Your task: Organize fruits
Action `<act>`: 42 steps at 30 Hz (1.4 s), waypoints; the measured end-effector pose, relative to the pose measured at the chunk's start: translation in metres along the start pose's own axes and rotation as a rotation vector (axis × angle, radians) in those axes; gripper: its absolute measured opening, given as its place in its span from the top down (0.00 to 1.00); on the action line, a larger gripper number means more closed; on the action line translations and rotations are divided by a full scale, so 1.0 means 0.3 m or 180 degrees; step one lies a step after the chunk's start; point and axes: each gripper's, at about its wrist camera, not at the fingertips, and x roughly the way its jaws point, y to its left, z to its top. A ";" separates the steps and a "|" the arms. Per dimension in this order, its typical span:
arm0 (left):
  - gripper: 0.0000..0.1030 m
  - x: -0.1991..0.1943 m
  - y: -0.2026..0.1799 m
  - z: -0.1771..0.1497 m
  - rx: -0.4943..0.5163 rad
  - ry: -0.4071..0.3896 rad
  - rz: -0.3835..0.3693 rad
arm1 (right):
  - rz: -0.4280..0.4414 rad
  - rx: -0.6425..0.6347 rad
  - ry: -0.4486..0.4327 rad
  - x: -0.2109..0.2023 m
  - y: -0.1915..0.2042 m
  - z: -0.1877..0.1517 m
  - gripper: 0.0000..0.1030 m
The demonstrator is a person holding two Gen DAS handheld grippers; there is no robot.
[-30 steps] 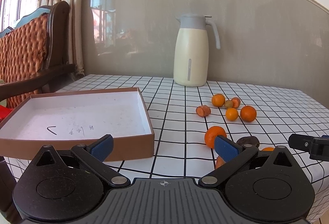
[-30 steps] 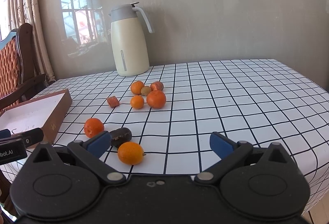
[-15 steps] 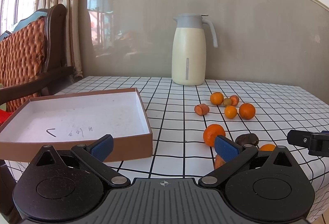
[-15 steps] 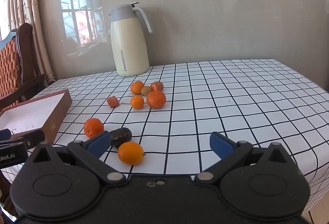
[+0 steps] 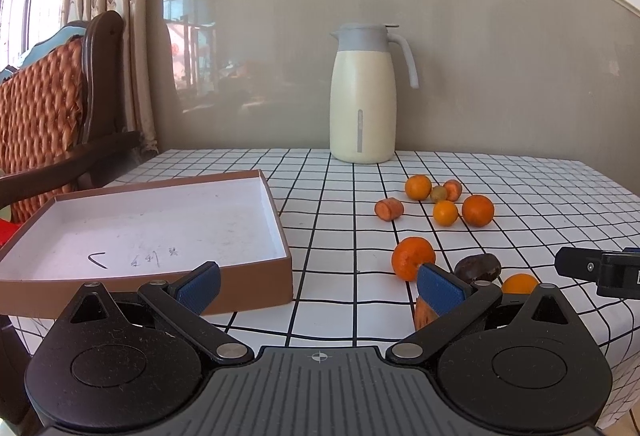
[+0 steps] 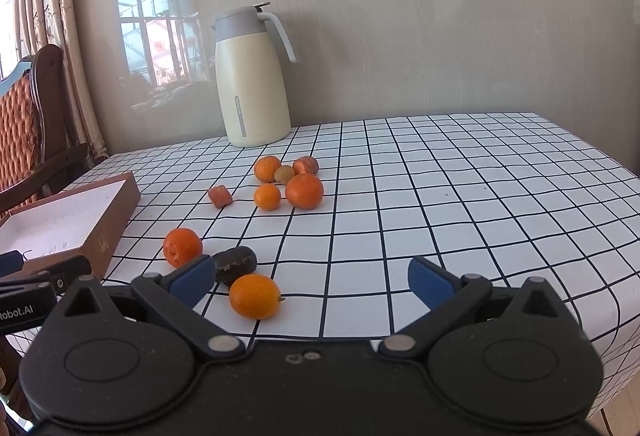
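Observation:
Several oranges and carrot pieces lie on the checked tablecloth. A cluster (image 5: 448, 198) sits mid-table; it also shows in the right wrist view (image 6: 288, 182). Nearer lie a mandarin (image 5: 412, 258), a dark fruit (image 5: 478, 267) and a small orange (image 6: 254, 296). A carrot piece (image 5: 422, 314) sits just behind my left gripper's right finger. An empty brown box (image 5: 152, 232) with a white inside stands at the left. My left gripper (image 5: 318, 286) is open and empty at the table's front edge. My right gripper (image 6: 310, 282) is open and empty, just right of the small orange.
A cream thermos jug (image 5: 362, 96) stands at the back by the wall. A wooden chair (image 5: 52, 108) with an orange cushion is left of the table. The table's right and front edges drop off close by.
The left wrist view has shifted slightly, so the box and fruit sit a little lower and left. The right gripper has barely moved. Both stay open.

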 end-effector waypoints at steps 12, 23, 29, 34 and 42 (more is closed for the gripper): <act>0.00 -0.008 -0.066 -0.014 0.0315 -0.0041 -0.0068 | 0.0082 -0.0153 -0.0080 -0.010 0.023 -0.007 0.08; 0.00 0.016 -0.097 -0.034 0.0438 0.0107 -0.0175 | 0.0215 -0.0153 0.0079 0.017 0.027 -0.016 0.23; 0.00 0.025 -0.121 -0.051 0.0473 0.0130 -0.0244 | 0.0247 -0.0179 0.0107 0.026 0.034 -0.019 0.29; 0.00 0.037 -0.145 -0.064 0.0507 0.0141 -0.0299 | 0.0266 -0.0200 0.0163 0.048 0.046 -0.023 0.32; 0.25 0.079 -0.175 -0.081 0.0539 0.0248 -0.0378 | 0.0292 -0.0131 0.0237 0.078 0.044 -0.020 0.47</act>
